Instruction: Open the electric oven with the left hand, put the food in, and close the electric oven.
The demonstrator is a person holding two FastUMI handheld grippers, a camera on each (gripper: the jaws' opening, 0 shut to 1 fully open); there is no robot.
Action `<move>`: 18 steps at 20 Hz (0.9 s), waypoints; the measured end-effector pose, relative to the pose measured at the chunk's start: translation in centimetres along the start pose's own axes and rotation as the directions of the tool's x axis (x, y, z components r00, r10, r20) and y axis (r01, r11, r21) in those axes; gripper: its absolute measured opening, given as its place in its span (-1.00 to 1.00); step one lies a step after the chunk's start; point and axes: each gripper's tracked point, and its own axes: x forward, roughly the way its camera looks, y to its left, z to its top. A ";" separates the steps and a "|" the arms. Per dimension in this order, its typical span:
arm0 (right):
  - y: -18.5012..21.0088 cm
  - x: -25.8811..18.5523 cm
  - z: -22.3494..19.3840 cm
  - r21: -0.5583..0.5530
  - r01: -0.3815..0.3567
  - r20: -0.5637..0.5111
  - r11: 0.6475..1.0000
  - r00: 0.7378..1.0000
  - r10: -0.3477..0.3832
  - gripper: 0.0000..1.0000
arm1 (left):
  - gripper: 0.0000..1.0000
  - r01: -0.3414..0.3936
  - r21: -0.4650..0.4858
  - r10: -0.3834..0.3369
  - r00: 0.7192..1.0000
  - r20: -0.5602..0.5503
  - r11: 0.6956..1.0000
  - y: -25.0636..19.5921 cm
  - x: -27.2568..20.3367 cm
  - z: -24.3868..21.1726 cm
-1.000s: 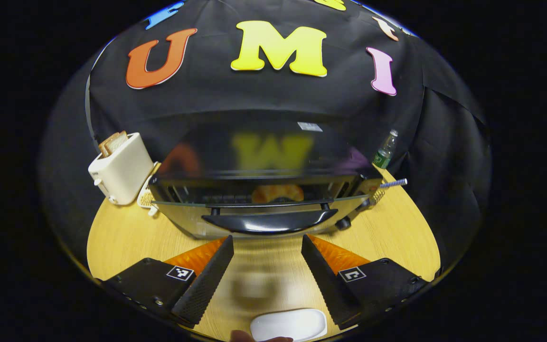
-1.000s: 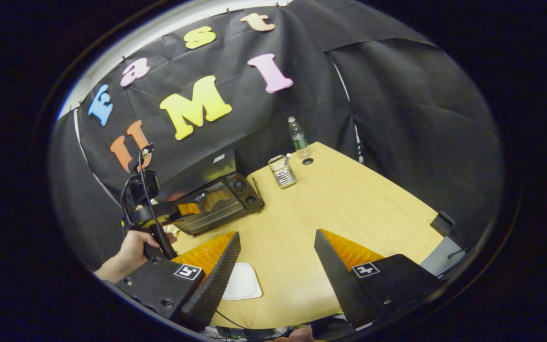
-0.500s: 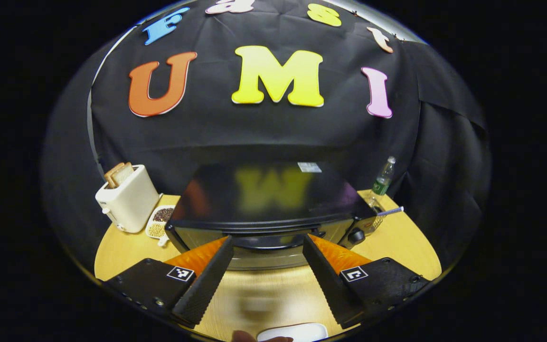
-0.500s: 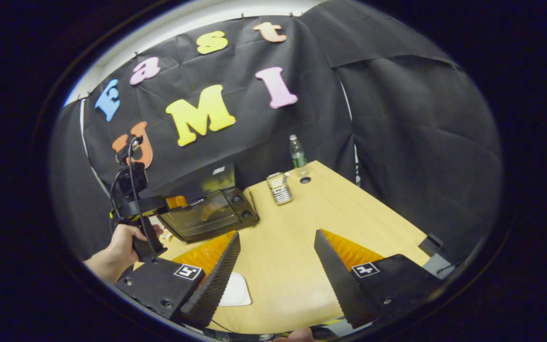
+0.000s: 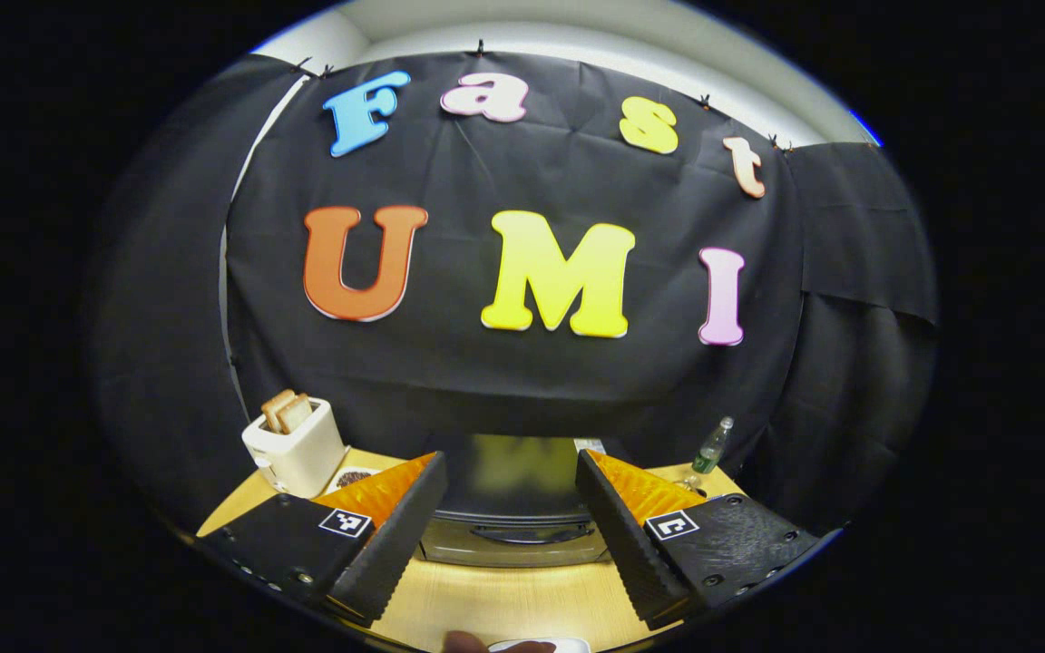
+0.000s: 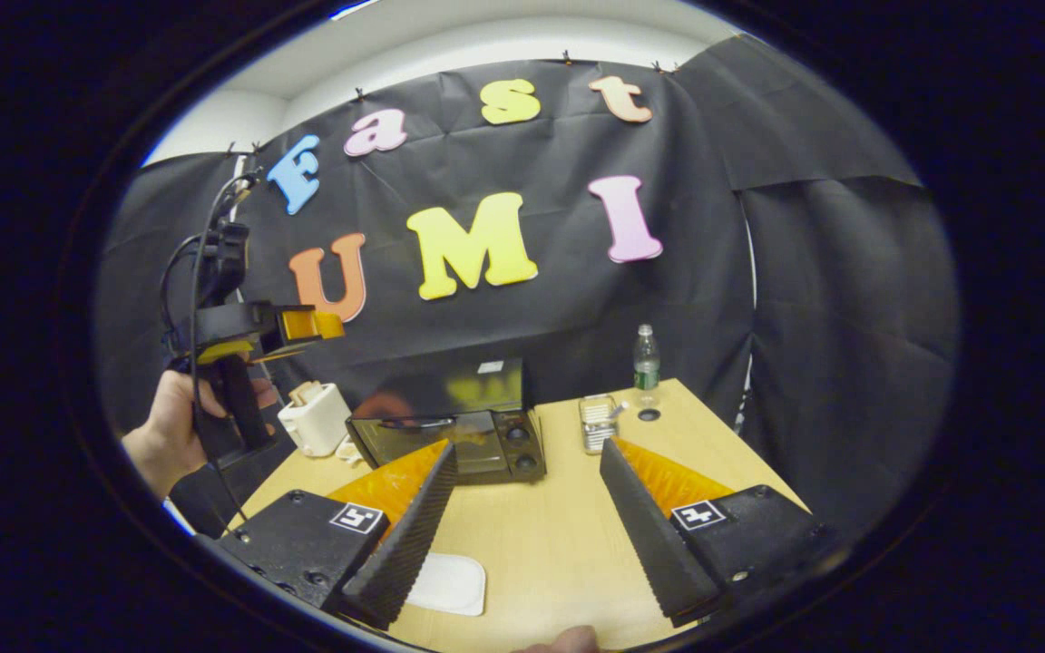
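The electric oven (image 6: 450, 431) is seen standing on the wooden worktop (image 6: 559, 535) toward its far edge, close to the black cloth wall, with its door shut. Through the glass of the door, in the right gripper view, something pale orange can be made out inside, but it is too small and blurred to be identified. 2 knobs are set on the oven's right side.

The left gripper (image 5: 509, 521) is held raised above the worktop in front of the oven, with its 2 fingers spread apart and nothing between them; in its own view only the top and the upper front of the oven (image 5: 513, 508) are seen between the fingers. In the right gripper view the same tool (image 6: 255, 331) is carried high at the left by a hand (image 6: 164, 431), well apart from the oven.

The right gripper (image 6: 527, 526) is also held with its fingers parted and empty, over the near part of the worktop. A white plate (image 6: 450, 583) lies by the near edge, just beside its left finger.

A white toaster (image 5: 294, 446) with 2 slices in it stands at the far left of the worktop, beside the oven. A plastic bottle (image 6: 646, 358) and a small metal rack (image 6: 595, 422) are placed toward the far right corner.
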 end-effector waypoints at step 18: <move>12.1 -14.6 3.7 -0.103 -0.057 0.167 0.993 0.983 0.073 0.99 | 0.87 0.019 0.040 -0.024 0.988 0.149 0.999 6.4 -31.2 2.4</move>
